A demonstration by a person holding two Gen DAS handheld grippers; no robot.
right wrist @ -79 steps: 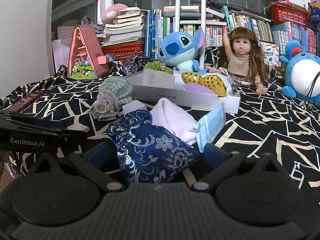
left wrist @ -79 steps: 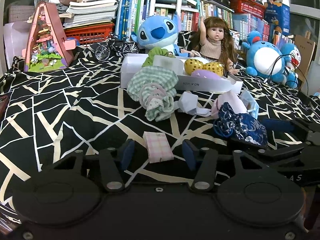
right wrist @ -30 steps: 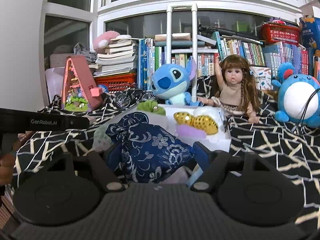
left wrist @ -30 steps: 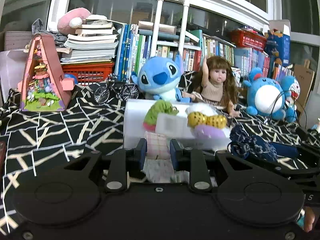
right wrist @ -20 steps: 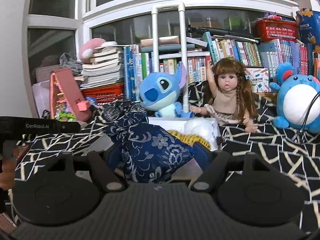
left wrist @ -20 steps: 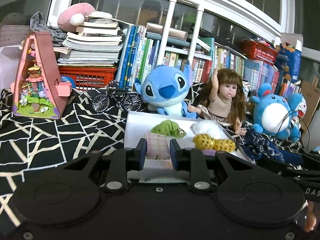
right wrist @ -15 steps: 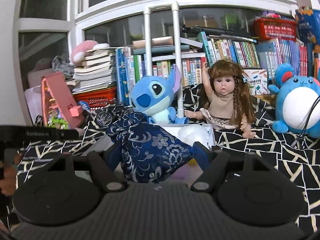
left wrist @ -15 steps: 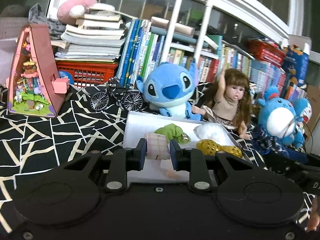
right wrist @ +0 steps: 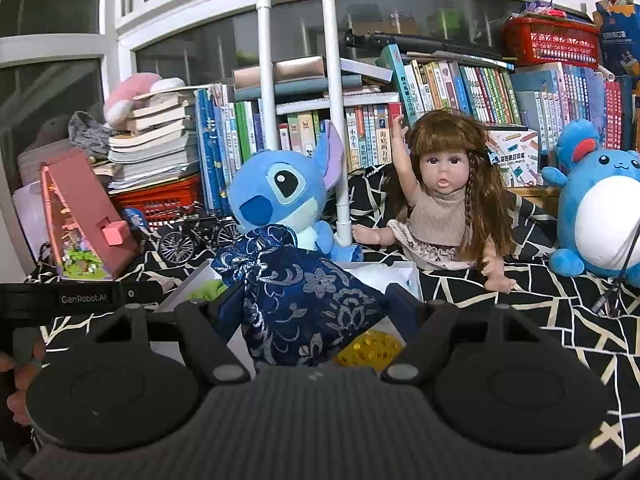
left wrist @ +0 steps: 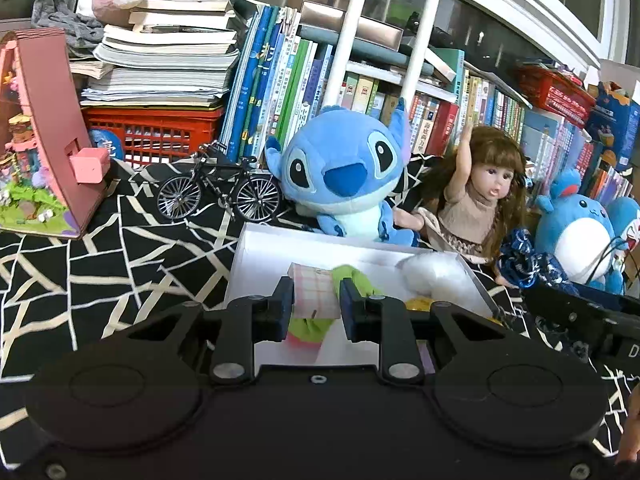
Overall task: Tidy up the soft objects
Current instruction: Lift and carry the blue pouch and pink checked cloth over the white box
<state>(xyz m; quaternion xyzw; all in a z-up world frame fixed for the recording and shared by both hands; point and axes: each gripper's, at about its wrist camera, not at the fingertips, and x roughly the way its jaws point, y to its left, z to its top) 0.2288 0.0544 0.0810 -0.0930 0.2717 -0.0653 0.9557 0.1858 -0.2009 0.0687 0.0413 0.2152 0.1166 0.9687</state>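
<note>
While clamped between left gripper (left wrist: 316, 298) pads, pink checked cloth (left wrist: 315, 295) (over white box (left wrist: 264, 258)), right gripper (right wrist: 310, 304) squeezing blue pouch (right wrist: 304, 300).

The cloth (left wrist: 120, 256) under everything is black, crossed by cream lines in an irregular cracked pattern, and on it sits a plain white box (left wrist: 280, 252). A pale pink checked fabric square (left wrist: 316, 296) shows between blue pads (left wrist: 285, 298), above a lime-green soft toy (left wrist: 356, 280) and beside a white fluffy ball (left wrist: 436, 276). The drawstring pouch (right wrist: 304, 304) is navy brocade with silvery-blue flowers, next to a yellow sequinned piece (right wrist: 368, 350); behind are a blue Stitch plush (right wrist: 280, 196), a brown-haired doll (right wrist: 444, 184) in beige, a blue-and-white round plush (right wrist: 600, 200) and red baskets (left wrist: 152, 132).
</note>
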